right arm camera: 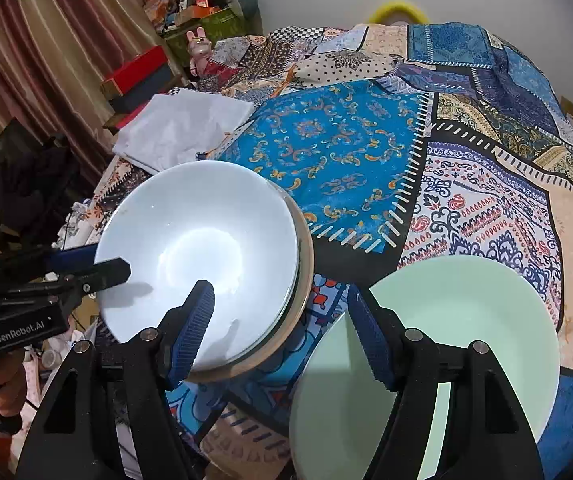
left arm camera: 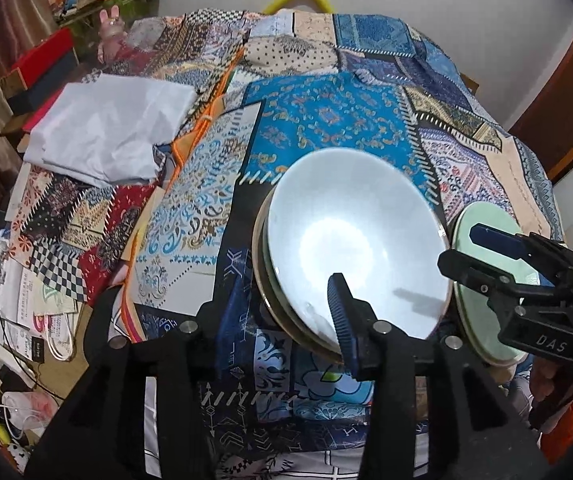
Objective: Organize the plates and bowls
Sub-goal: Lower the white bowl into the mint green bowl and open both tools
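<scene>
A pale bluish-white bowl point(left arm camera: 358, 240) point(right arm camera: 198, 248) tops a stack of several dishes with green and beige rims on the patchwork tablecloth. My left gripper point(left arm camera: 274, 328) point(right arm camera: 110, 262) is open and straddles the stack's rim, one finger inside the bowl and the other outside it. A pale green plate point(left arm camera: 474, 312) point(right arm camera: 466, 320) lies just right of the stack. My right gripper point(right arm camera: 280, 320) point(left arm camera: 458, 248) is open. Its left pad hangs over the bowl's near rim and its right pad over the green plate's left edge, with bare cloth between them.
A folded white cloth point(left arm camera: 110, 132) point(right arm camera: 182, 132) lies at the table's far left. Beyond that edge are a red box point(left arm camera: 46, 56) point(right arm camera: 138, 66), a pink rabbit figure point(left arm camera: 110, 28) point(right arm camera: 200, 46), papers and cables. The blue-patterned patch point(left arm camera: 326, 120) point(right arm camera: 338, 136) lies behind the dishes.
</scene>
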The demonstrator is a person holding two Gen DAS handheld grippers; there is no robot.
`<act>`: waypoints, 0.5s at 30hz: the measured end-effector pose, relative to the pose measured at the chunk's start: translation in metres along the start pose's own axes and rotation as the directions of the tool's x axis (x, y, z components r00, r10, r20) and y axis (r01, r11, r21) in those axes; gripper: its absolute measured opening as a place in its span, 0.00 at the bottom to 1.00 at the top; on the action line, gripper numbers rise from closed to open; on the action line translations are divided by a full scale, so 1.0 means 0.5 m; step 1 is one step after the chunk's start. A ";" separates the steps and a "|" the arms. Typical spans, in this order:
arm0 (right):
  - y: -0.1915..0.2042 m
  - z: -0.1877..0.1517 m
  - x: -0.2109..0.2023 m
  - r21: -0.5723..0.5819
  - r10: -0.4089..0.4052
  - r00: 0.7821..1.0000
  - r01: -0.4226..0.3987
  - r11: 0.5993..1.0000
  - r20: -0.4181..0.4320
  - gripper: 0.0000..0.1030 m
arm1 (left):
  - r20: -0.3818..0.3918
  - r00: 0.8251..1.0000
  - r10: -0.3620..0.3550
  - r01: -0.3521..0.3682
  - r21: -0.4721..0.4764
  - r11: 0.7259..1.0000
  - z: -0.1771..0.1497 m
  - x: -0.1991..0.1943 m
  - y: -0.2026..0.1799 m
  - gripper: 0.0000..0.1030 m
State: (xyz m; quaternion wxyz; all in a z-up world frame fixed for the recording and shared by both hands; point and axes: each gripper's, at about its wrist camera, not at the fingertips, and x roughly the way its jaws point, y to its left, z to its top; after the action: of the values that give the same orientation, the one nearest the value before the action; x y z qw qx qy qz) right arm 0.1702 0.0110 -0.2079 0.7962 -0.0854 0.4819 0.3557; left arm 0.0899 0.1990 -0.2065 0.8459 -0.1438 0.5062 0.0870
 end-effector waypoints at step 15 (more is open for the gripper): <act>0.018 0.015 0.056 -0.020 0.036 0.996 -0.038 0.999 -0.084 0.52 | -0.062 0.995 -0.079 0.076 -0.049 0.996 -0.010 0.065 0.035 0.44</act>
State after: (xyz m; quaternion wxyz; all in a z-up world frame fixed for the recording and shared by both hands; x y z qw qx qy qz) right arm 0.1776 0.0349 -0.2251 0.7675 -0.0997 0.5127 0.3717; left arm 0.0962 0.2141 -0.2401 0.8285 -0.1857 0.5248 0.0613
